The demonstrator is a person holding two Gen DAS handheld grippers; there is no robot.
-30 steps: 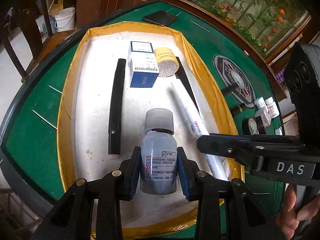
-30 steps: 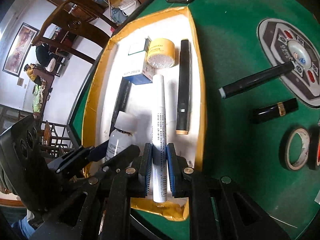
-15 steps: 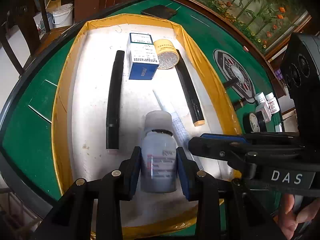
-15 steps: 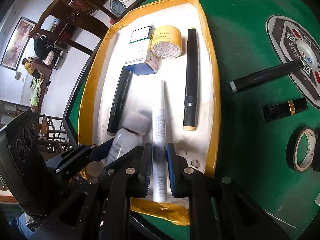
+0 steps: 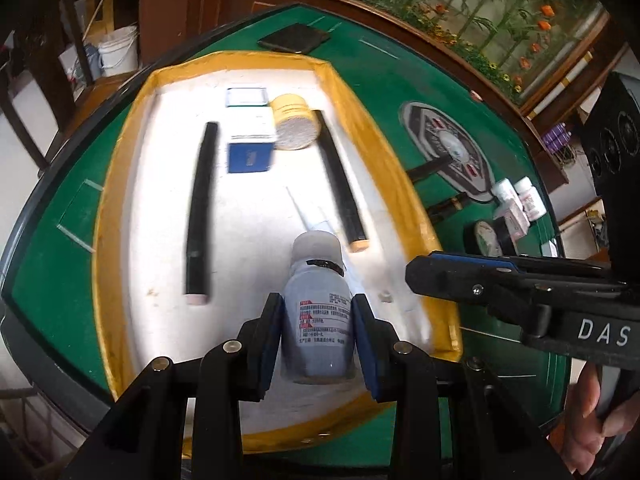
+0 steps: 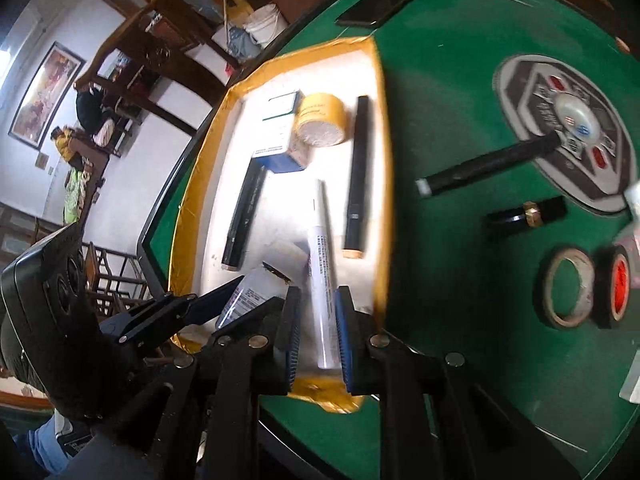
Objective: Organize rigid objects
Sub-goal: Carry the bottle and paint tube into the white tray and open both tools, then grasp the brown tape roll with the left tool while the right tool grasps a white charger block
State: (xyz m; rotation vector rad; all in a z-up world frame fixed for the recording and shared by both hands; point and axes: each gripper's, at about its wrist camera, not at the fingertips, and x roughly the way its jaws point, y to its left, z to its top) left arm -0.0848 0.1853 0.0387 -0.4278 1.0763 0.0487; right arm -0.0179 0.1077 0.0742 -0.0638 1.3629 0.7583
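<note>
Bottle (image 5: 320, 320), white-capped, clamped by left gripper (image 5: 316, 340) over near end of yellow-rimmed tray (image 5: 400, 168); white pen (image 6: 322, 292) pinched by right gripper (image 6: 316, 340) just beside it, toward tray's right edge. Both tilted steeply down, side by side. Bare white floor beneath; black sticks (image 5: 198, 208) flanking left and right. Farther in, blue box (image 5: 250, 140) touching yellow tub (image 5: 296, 126) near far edge. Off tray on green table (image 6: 460, 100): tape rolls (image 6: 568, 288), black tubes, phone (image 5: 294, 38).

A grey, white-capped bottle (image 5: 318, 320) is held upright over the yellow-rimmed tray (image 5: 120, 184). A white marker (image 6: 322, 276) is held beside it.
</note>
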